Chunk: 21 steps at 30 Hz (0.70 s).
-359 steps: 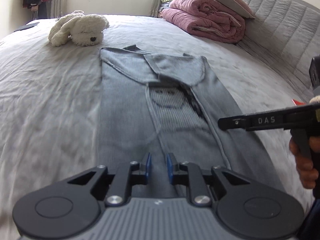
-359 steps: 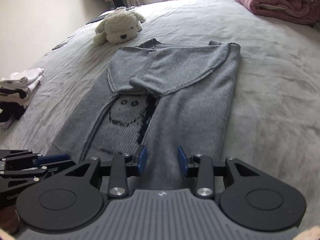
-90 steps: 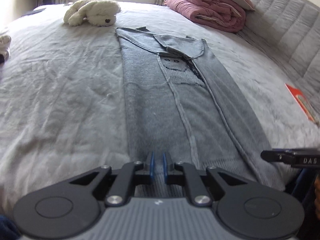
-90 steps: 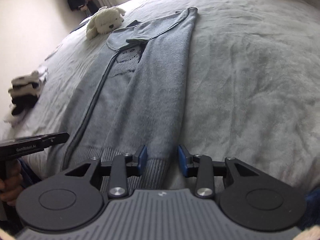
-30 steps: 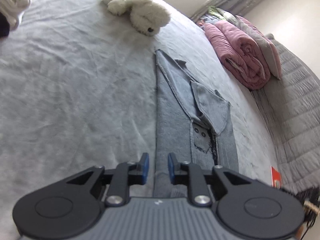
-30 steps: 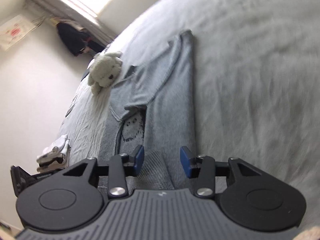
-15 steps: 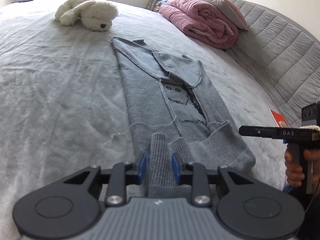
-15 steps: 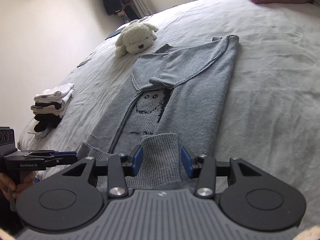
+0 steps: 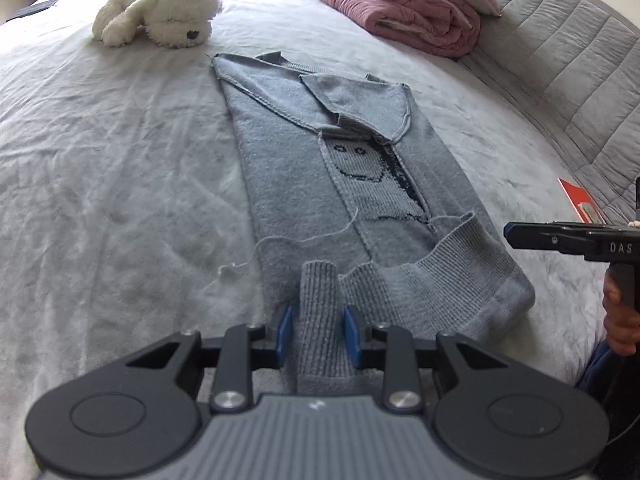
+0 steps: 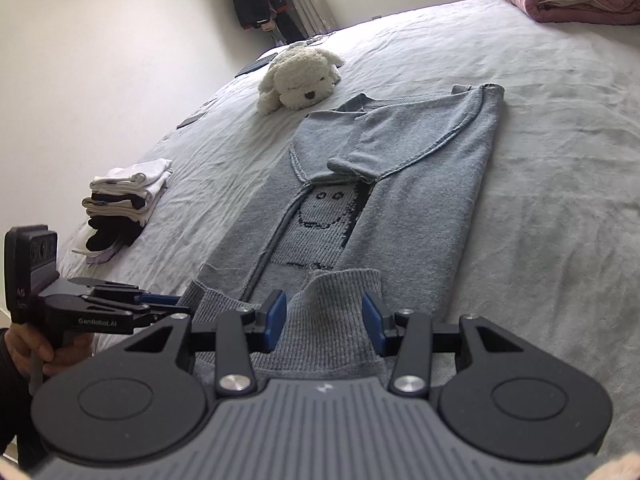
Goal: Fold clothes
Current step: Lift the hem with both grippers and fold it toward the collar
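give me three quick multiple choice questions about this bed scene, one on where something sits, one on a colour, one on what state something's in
1. Where is the toy dog?
A. past the sweater's collar end
B. on the pink quilt
C. on the pile of clothes

2. What colour is the sweater?
A. red
B. grey
C. green

3. How does the sweater's hem lie?
A. flat and spread out
B. lifted and turned up over the body
C. hanging off the bed

Answers: 1 A, it lies on the sheet beyond the neckline. 2 B, the knit is grey. 3 B, ribbed hem stands between the left gripper and right gripper fingers.

Each black gripper (image 9: 318, 332) has blue pads (image 9: 285, 330), silver screws (image 10: 235, 383) and a ribbed grey housing (image 10: 320, 428).
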Motion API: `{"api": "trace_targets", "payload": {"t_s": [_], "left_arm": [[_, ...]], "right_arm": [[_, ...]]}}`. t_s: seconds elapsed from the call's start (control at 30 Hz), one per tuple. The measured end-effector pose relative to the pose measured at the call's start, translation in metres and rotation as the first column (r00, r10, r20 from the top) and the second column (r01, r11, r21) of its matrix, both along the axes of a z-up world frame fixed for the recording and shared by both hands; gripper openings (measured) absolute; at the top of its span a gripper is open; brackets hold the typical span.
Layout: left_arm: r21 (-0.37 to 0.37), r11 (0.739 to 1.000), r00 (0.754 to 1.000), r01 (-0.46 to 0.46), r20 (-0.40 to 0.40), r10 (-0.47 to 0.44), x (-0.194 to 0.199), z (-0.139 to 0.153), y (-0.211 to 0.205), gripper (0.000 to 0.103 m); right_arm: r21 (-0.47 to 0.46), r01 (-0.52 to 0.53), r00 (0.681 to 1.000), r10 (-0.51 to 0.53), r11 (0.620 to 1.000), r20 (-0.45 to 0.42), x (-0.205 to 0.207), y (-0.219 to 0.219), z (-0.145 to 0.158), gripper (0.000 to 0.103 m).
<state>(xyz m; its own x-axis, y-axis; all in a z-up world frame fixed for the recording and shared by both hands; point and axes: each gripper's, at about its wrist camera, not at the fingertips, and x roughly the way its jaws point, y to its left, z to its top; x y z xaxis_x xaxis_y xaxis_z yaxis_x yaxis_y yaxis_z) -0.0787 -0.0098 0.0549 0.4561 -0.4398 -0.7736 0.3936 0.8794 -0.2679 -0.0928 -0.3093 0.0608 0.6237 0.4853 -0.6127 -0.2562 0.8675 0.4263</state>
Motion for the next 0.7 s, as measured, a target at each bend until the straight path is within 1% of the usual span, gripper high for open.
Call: {"api": "trace_targets", "payload": {"t_s": [0.07,0.13,0.17,0.23,0.27,0.37,0.4,0.47,0.53,0.57,0.63,0.7], "left_arm": [[0.052,0.999,1.000,0.006,-0.005,-0.006,0.001,0.002,-0.008,0.029],[0.105,0.994,1.000,0.013,0.005,-0.013,0.002,0.006,-0.017,0.017],[0.119,0.993,1.000,0.015,0.021,-0.018,0.000,0.008,-0.019,0.015],[0.100,0.995,0.998,0.020,0.055,-0.025,-0.004,0.009,-0.019,0.011],[0.090,0.996,0.997,0.022,0.071,-0.028,-0.007,0.010,-0.018,0.010],[0.013,1.000,0.994,-0.001,0.111,-0.001,-0.008,0.010,-0.007,0.009],[-0.014,1.000,0.992,-0.008,0.124,0.010,-0.008,0.010,-0.004,0.009],[-0.056,0.998,0.989,-0.008,0.149,0.017,-0.004,0.021,-0.002,0.009],[-0.072,0.997,0.980,0.009,0.197,0.006,0.000,0.029,-0.004,0.009],[-0.071,0.997,0.979,0.009,0.203,0.006,0.004,0.030,-0.005,0.009],[-0.064,0.998,0.979,-0.005,0.205,0.018,0.012,0.029,-0.003,0.009],[-0.088,0.996,0.982,-0.024,0.183,0.040,0.021,0.028,0.002,0.009]], "right_arm": [[-0.001,-0.009,1.000,0.009,1.000,-0.002,0.000,0.002,0.000,0.047],[-0.002,0.007,1.000,-0.007,1.000,-0.019,0.001,0.000,-0.002,0.047],[-0.003,0.016,0.999,-0.016,1.000,-0.028,0.002,-0.001,-0.004,0.047],[-0.011,0.029,0.999,-0.030,1.000,-0.035,0.002,-0.002,-0.006,0.047],[-0.015,0.036,0.999,-0.036,0.999,-0.039,0.002,-0.003,-0.008,0.047],[0.000,0.027,0.999,-0.027,1.000,-0.045,0.002,-0.002,-0.011,0.047],[-0.013,0.031,0.998,-0.032,0.999,-0.050,0.004,-0.001,-0.013,0.047],[-0.037,0.045,0.997,-0.047,0.998,-0.063,0.006,0.002,-0.018,0.047],[-0.049,0.060,0.995,-0.064,0.997,-0.081,0.009,0.003,-0.023,0.045],[-0.042,0.066,0.995,-0.069,0.997,-0.075,0.009,0.003,-0.022,0.032],[-0.021,0.079,0.995,-0.080,0.997,-0.059,0.007,0.002,-0.020,0.010],[-0.027,0.098,0.993,-0.100,0.995,-0.066,0.010,0.002,-0.012,0.010]]}}
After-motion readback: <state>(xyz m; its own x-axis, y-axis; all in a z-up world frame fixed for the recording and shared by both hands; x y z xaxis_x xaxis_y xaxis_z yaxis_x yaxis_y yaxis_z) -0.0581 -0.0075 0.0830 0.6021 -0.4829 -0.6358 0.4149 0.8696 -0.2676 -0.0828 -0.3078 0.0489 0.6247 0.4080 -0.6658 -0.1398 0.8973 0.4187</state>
